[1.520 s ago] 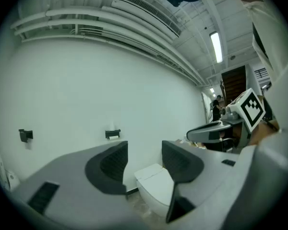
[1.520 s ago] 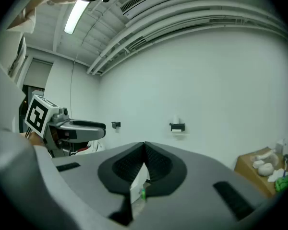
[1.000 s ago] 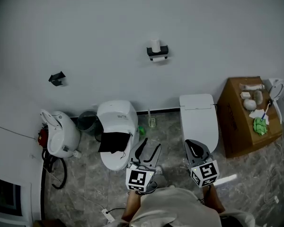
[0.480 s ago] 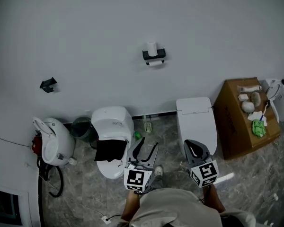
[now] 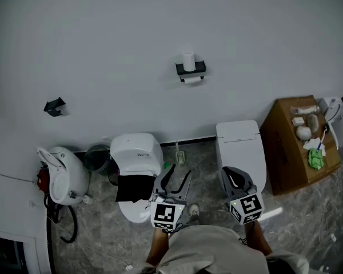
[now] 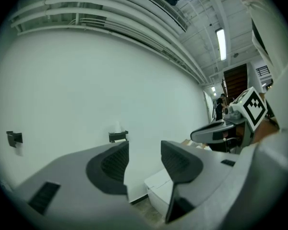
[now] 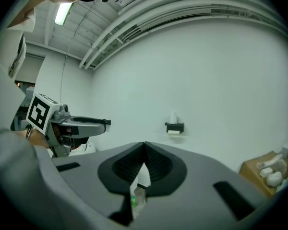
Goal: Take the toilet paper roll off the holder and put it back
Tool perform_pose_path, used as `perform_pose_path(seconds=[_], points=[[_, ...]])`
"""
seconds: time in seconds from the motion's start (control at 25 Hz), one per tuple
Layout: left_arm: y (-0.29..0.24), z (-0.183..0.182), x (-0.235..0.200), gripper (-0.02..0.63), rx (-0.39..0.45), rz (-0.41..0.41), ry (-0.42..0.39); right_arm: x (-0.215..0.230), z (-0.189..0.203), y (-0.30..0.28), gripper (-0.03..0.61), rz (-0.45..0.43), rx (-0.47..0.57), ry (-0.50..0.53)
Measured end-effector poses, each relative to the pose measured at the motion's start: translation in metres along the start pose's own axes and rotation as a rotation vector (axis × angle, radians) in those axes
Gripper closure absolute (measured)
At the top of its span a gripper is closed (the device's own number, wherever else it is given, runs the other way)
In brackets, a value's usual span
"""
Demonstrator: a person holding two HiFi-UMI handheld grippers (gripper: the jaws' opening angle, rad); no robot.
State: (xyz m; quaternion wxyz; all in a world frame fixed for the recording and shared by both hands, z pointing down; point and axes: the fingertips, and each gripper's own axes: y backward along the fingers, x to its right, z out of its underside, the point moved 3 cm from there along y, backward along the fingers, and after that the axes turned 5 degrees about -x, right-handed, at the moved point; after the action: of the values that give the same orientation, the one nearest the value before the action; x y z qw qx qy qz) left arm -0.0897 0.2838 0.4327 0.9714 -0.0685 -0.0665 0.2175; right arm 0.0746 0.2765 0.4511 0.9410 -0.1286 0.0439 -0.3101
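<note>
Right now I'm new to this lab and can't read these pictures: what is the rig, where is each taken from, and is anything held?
No robot: a person carries a two-jaw gripper in each hand. The head view looks down from the person's head; the other two cameras ride on the grippers. The left gripper has its jaws apart; they have just been closing, nothing between them. The right gripper has its jaws together, empty. On the wall ahead a toilet paper roll stands on its black holder. Two toilets and a cardboard box stand on the floor.
</note>
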Motion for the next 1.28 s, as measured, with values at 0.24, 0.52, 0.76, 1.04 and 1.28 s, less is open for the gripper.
perform_pose_path(seconds=[0.24, 0.52, 0.76, 1.04, 1.28], points=[[-0.024, -0.005, -0.025, 0.400, 0.009, 0.020, -0.003, 0.007, -0.010, -0.031, 0.582, 0.020, -0.006, -0.007], [-0.045, -0.007, -0.057, 0.403, 0.019, 0.047, 0.002, 0.010, -0.021, -0.064, 0.581, 0.052, -0.008, -0.006], [-0.062, -0.009, -0.078, 0.403, 0.037, 0.074, 0.007, 0.010, -0.029, -0.085, 0.583, 0.082, -0.008, -0.006], [-0.083, -0.001, -0.090, 0.405, 0.029, 0.098, 0.027, 0.019, -0.029, -0.103, 0.581, 0.106, -0.033, -0.005], [-0.095, -0.003, -0.101, 0.407, 0.033, 0.093, 0.024, 0.024, -0.033, -0.117, 0.581, 0.100, -0.033, -0.003]])
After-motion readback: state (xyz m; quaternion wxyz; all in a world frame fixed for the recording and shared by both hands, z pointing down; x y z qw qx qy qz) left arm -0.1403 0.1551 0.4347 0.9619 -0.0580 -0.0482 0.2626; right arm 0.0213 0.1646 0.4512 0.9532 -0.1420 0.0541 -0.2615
